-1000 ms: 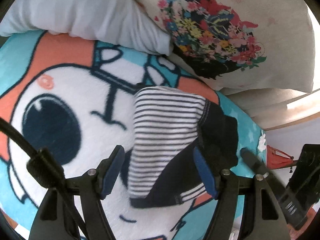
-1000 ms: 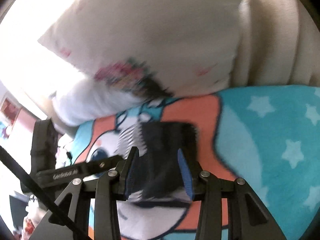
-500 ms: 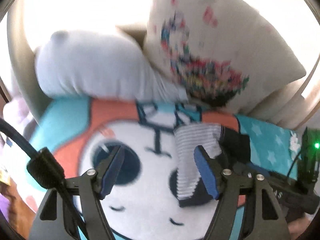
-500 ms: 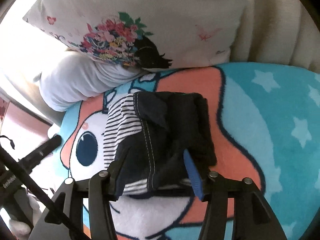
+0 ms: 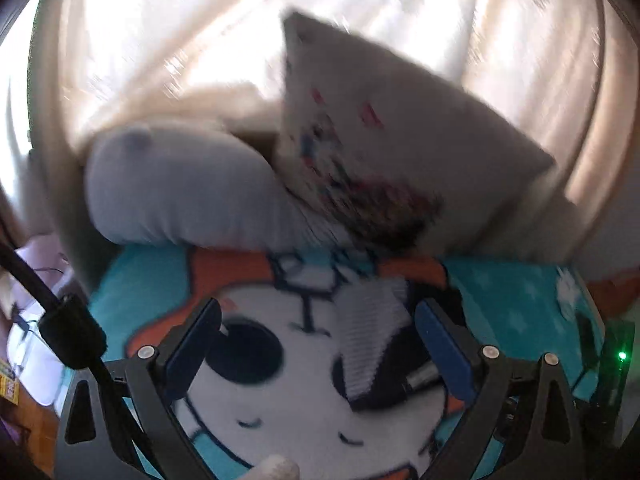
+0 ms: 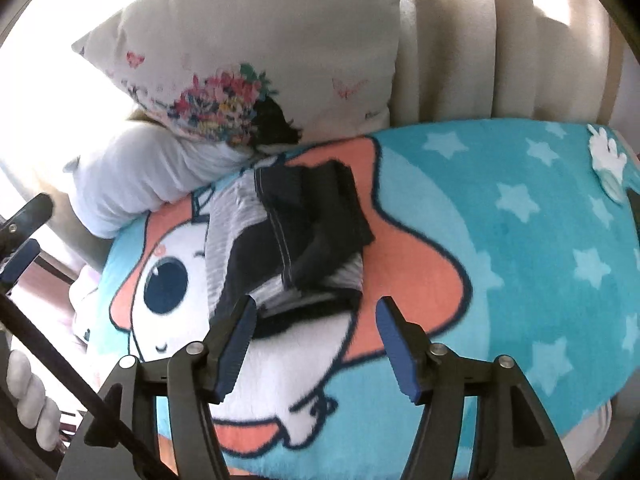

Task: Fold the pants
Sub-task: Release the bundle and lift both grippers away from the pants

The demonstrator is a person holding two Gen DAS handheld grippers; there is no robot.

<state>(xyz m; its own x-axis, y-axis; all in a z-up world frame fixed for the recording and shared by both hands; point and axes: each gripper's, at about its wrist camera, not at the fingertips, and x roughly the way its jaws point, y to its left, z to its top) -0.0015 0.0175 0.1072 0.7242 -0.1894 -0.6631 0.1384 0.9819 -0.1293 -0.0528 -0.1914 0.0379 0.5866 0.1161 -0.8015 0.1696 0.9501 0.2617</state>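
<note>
The pants (image 6: 296, 236), dark navy with grey-and-white striped parts, lie folded in a compact bundle on the cartoon blanket (image 6: 500, 240). In the left wrist view the pants (image 5: 376, 340) show blurred, between and beyond the fingers. My left gripper (image 5: 318, 354) is open and empty, held above the blanket. My right gripper (image 6: 314, 344) is open and empty, just short of the bundle's near edge. The tip of the left gripper (image 6: 24, 232) shows at the left edge of the right wrist view.
A floral pillow (image 6: 260, 60) and a plain white pillow (image 6: 144, 172) lean at the head of the bed behind the pants. Pale curtains (image 5: 200, 40) hang behind them. The blanket drops off at the bed's right edge (image 6: 600, 380).
Both grippers have pulled back and up from the pants, which now look smaller and lie free. The right jaws have opened wider. The left view has tilted up toward the pillows.
</note>
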